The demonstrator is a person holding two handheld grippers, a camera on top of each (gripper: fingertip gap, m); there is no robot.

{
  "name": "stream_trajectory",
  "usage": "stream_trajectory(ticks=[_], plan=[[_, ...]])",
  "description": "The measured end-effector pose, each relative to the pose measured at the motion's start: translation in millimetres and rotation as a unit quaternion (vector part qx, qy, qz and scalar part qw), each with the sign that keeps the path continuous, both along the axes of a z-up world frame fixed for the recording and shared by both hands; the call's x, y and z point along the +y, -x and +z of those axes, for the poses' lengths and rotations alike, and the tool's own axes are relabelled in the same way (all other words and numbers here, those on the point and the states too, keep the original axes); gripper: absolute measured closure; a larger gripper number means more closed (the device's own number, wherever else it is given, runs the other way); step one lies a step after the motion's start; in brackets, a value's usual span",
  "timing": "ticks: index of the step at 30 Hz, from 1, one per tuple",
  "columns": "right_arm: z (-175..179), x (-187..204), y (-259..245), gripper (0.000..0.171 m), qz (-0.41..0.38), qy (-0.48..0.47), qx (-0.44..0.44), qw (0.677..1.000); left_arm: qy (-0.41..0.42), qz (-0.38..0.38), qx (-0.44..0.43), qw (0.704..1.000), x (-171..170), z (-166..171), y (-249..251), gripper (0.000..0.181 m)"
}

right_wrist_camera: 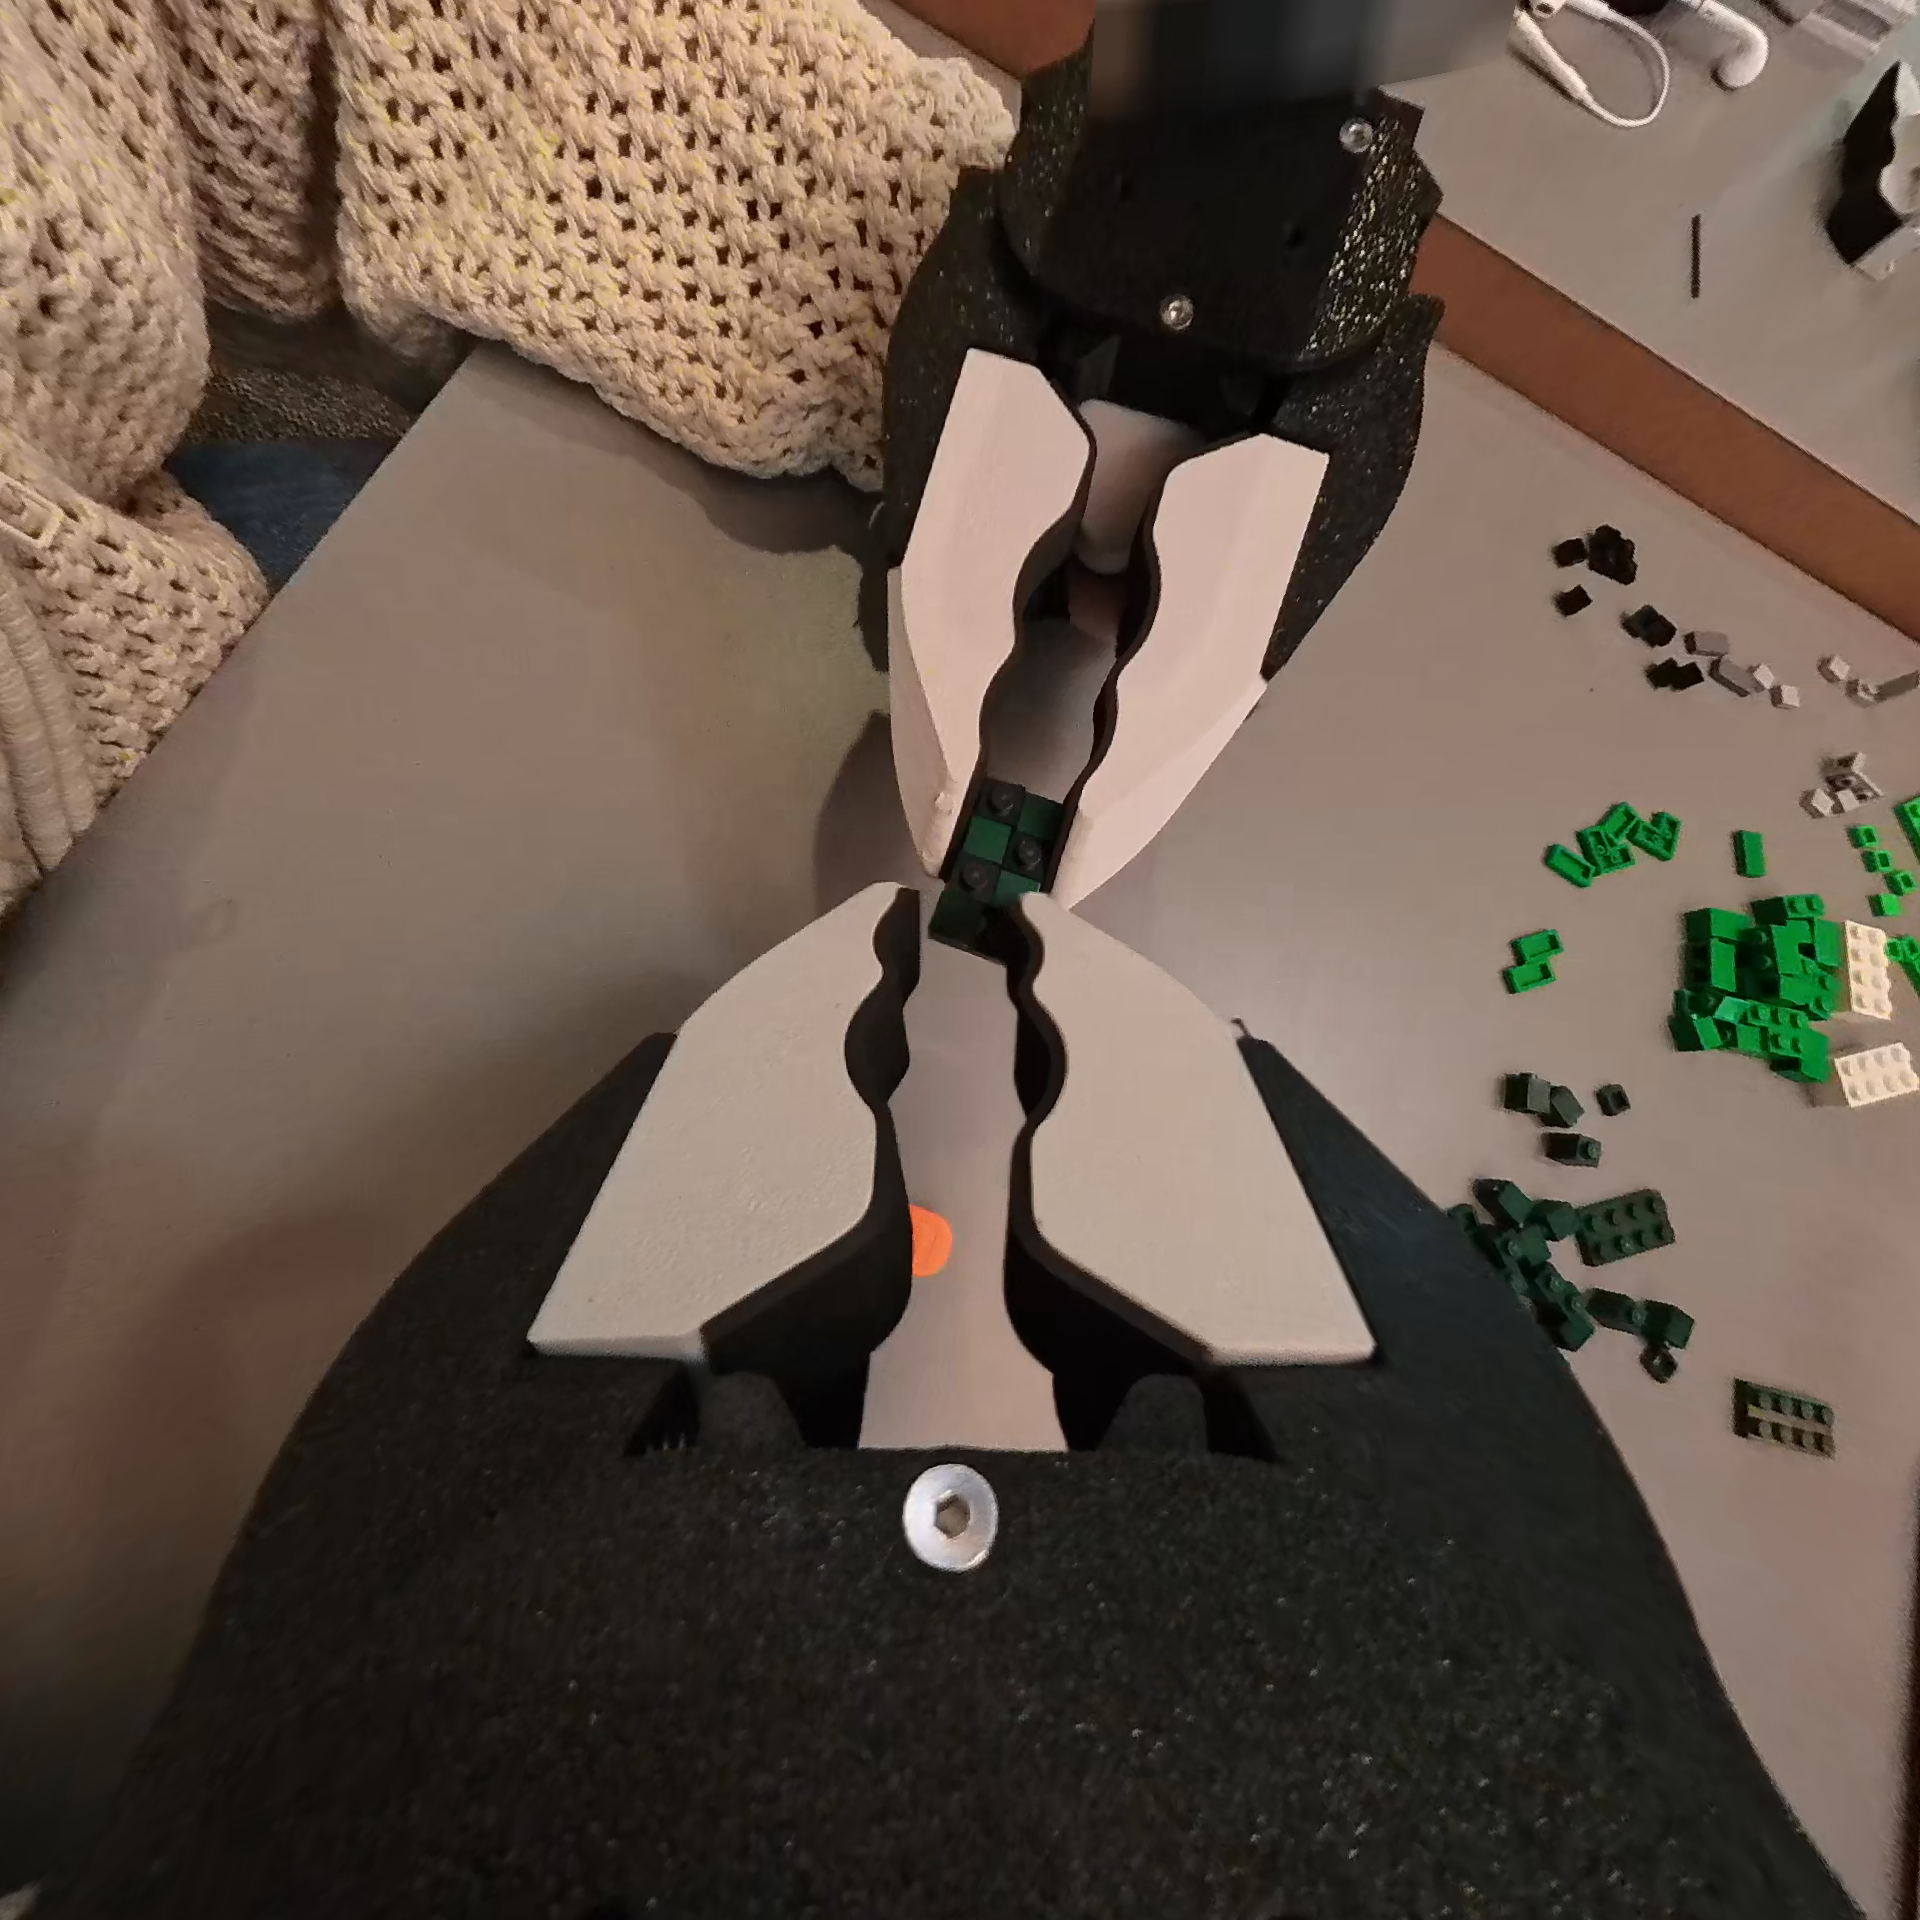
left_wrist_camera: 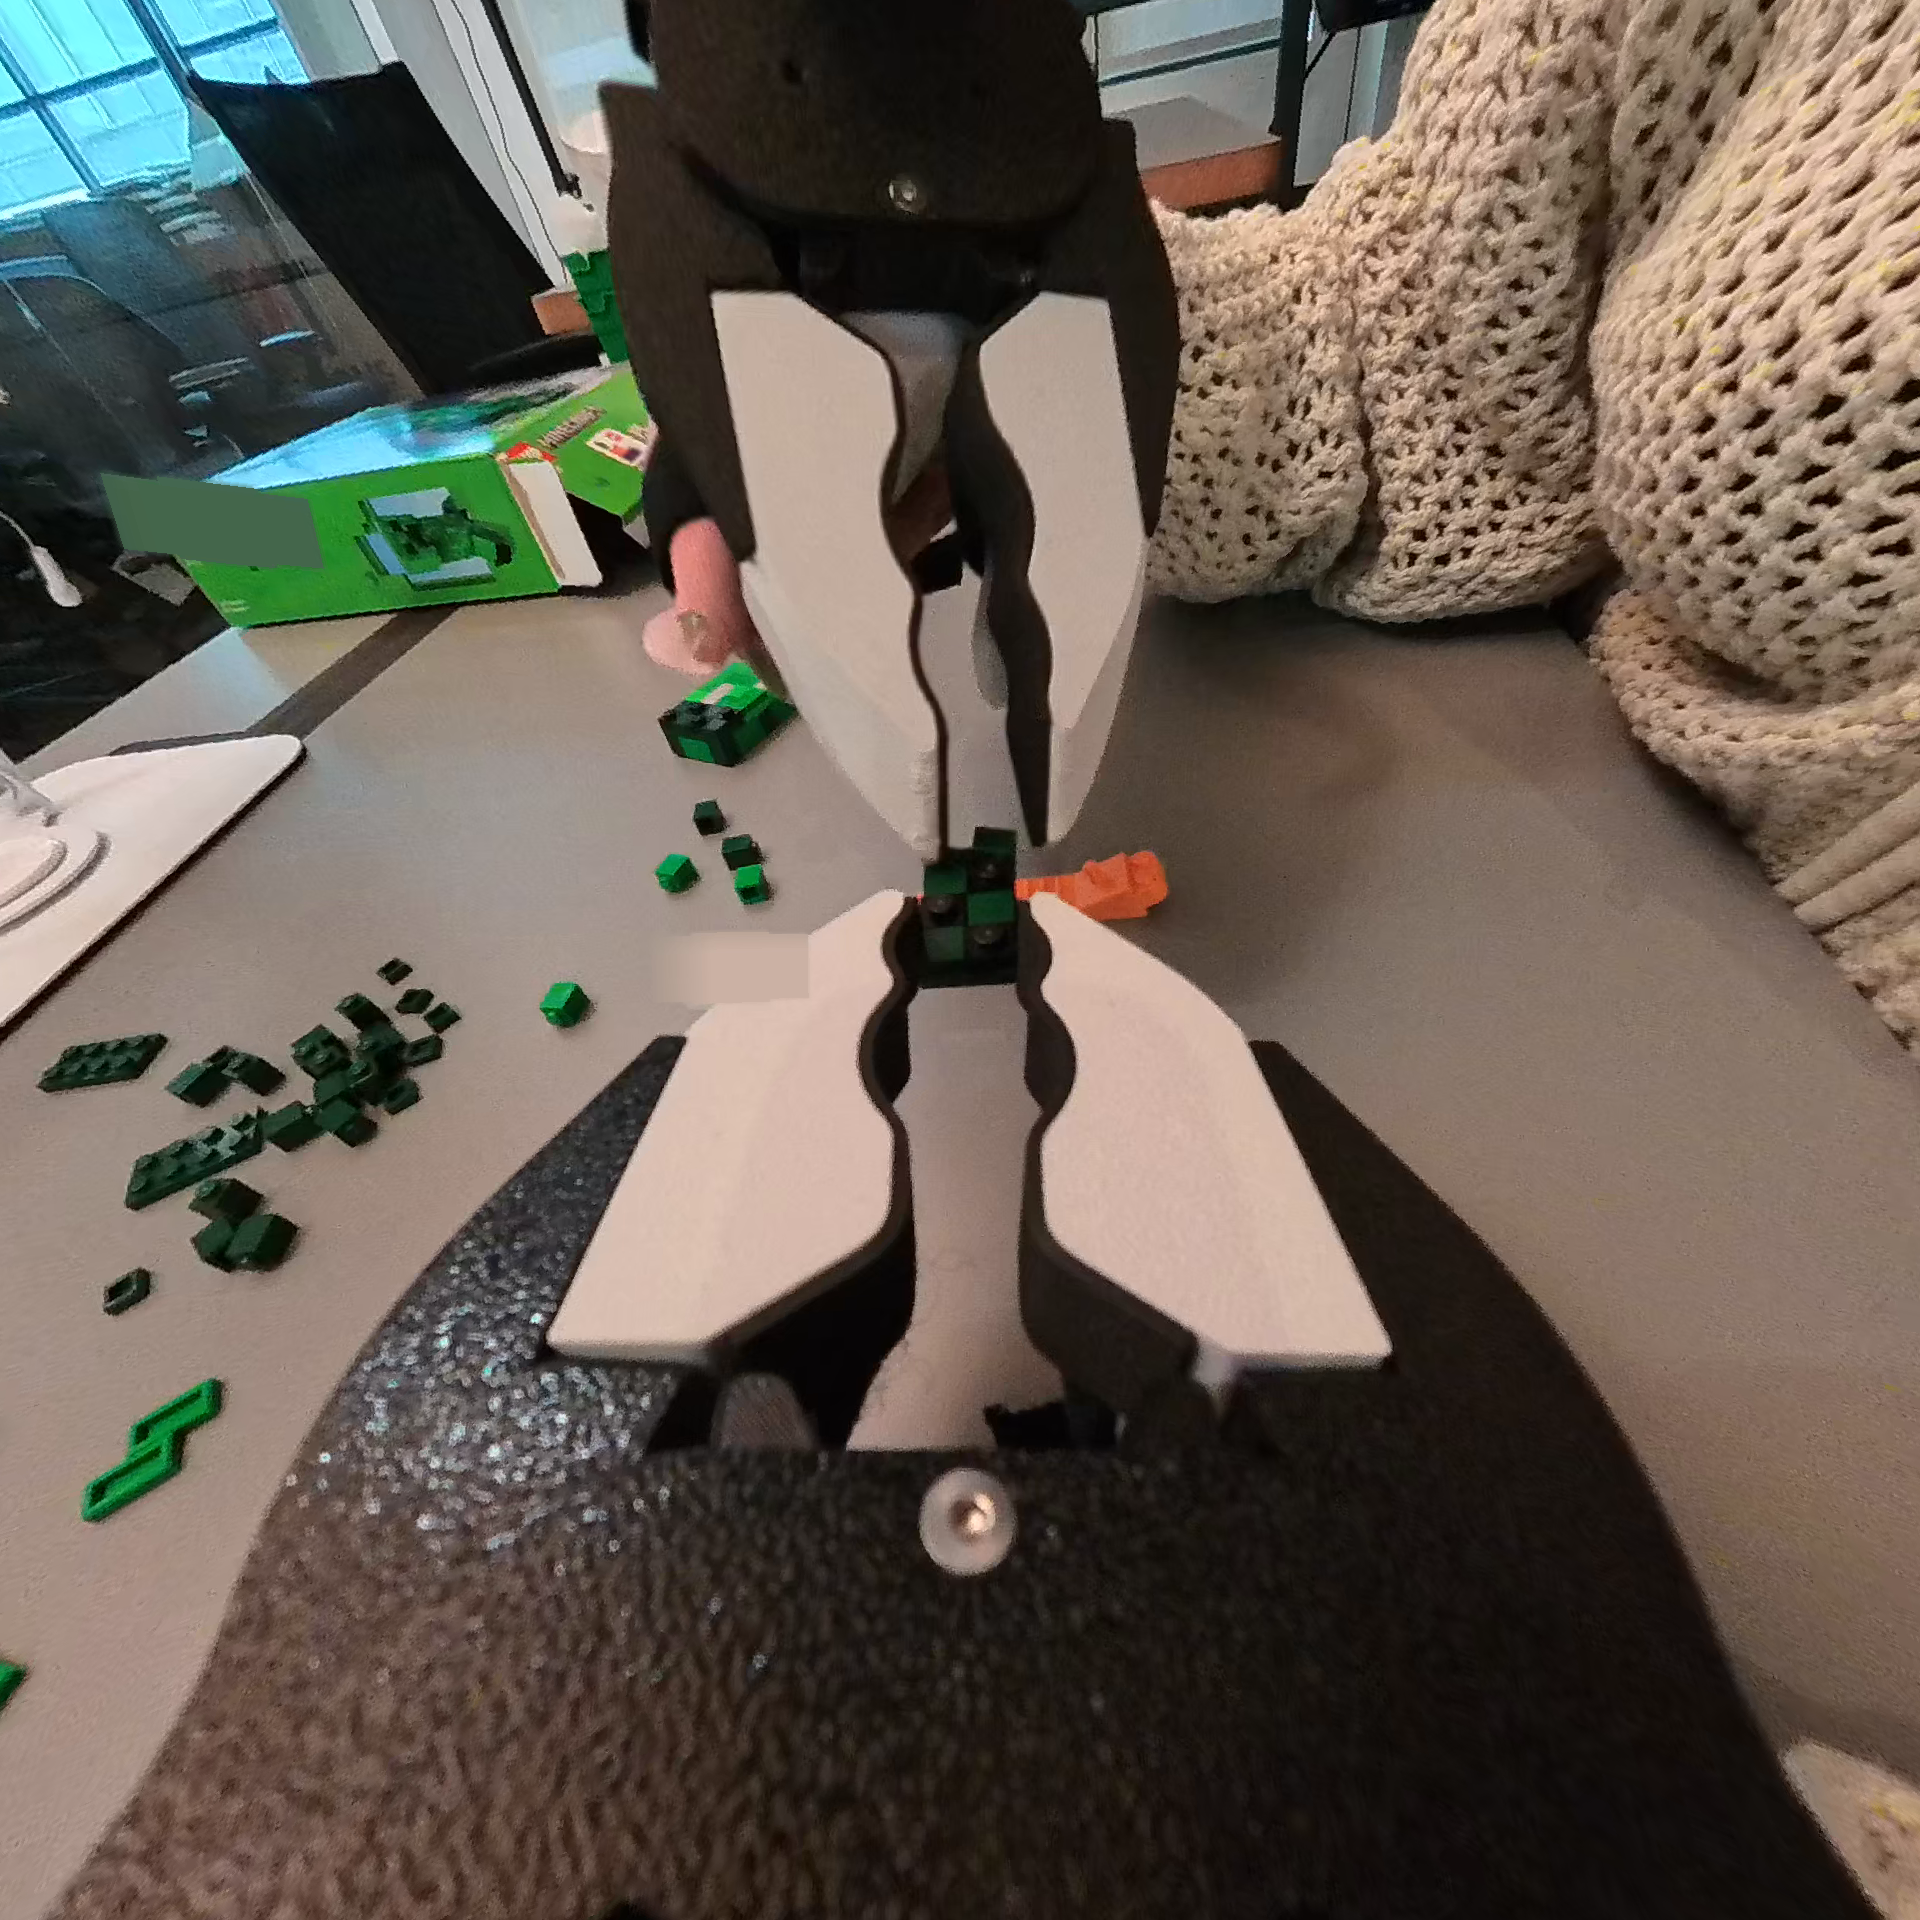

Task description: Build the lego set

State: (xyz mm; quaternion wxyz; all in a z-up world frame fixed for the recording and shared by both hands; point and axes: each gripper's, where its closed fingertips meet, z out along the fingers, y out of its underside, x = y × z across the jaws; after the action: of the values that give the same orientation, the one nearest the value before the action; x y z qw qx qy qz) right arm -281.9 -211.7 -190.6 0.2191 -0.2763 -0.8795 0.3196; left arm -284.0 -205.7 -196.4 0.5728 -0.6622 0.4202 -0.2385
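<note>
Dead centre of both views, the left gripper (left_wrist_camera: 966, 940) pinches a small green lego block (left_wrist_camera: 968, 914) by its sides. The right gripper (right_wrist_camera: 971, 925) looks clamped on its end too, though it's hard to tell. The block is light and rigid, but pops apart if twisted.

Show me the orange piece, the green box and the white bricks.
orange piece (left_wrist_camera: 1107, 886), left wrist view, its middle.
green box (left_wrist_camera: 405, 520), left wrist view, front face.
white bricks (right_wrist_camera: 1875, 1070), right wrist view, studded top.

The light is soft and even indoors, with cool daylight from the window (left_wrist_camera: 94, 114) at the far left. Both views bend strongly at the edges. The table (right_wrist_camera: 520, 831) shows only weak shadows, and the far background is a little blurred.
</note>
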Motion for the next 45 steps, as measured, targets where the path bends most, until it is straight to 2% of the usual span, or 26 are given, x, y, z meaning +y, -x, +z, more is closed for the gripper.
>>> stream_trajectory(ticks=[6, 9, 12, 16, 19, 21, 27, 35, 39, 41, 45], plan=[[7, 10, 5, 0.145, -0.026, -0.010, 0.032, 0.999, 0.003, 0.022, -0.020, 1.000, 6, 5, 5, 0.164], [21, 19, 14, 0.136, -0.064, -0.012, 0.113, 0.991, 0.011, 0.064, -0.040, 0.997, 15, 8, 17, 0.164], [38, 29, 25, 0.121, -0.126, -0.062, 0.253, 0.957, 0.018, 0.100, -0.059, 0.993, 22, 11, 27, 0.164], [28, 48, 33, 0.119, -0.183, -0.274, 0.335, 0.883, 0.020, 0.138, -0.078, 0.987, 30, 14, 37, 0.164], [10, 50, 38, 0.121, -0.169, -0.383, 0.334, 0.844, 0.028, 0.149, -0.095, 0.984, 32, 17, 41, 0.164], [7, 50, 43, 0.121, -0.167, -0.404, 0.337, 0.834, 0.031, 0.149, -0.105, 0.983, 32, 18, 43, 0.164], [16, 50, 53, 0.139, -0.166, -0.453, 0.368, 0.795, 0.037, 0.144, -0.106, 0.983, 32, 18, 41, 0.164], [14, 54, 57, 0.145, -0.166, -0.473, 0.362, 0.786, 0.041, 0.140, -0.107, 0.984, 32, 18, 40, 0.164], [13, 54, 57, 0.151, -0.161, -0.483, 0.364, 0.780, 0.043, 0.138, -0.107, 0.984, 32, 17, 39, 0.164], [14, 53, 57, 0.160, -0.157, -0.491, 0.371, 0.773, 0.045, 0.136, -0.106, 0.984, 31, 17, 38, 0.164], [12, 53, 56, 0.162, -0.151, -0.501, 0.367, 0.769, 0.048, 0.136, -0.100, 0.984, 32, 15, 37, 0.164]])
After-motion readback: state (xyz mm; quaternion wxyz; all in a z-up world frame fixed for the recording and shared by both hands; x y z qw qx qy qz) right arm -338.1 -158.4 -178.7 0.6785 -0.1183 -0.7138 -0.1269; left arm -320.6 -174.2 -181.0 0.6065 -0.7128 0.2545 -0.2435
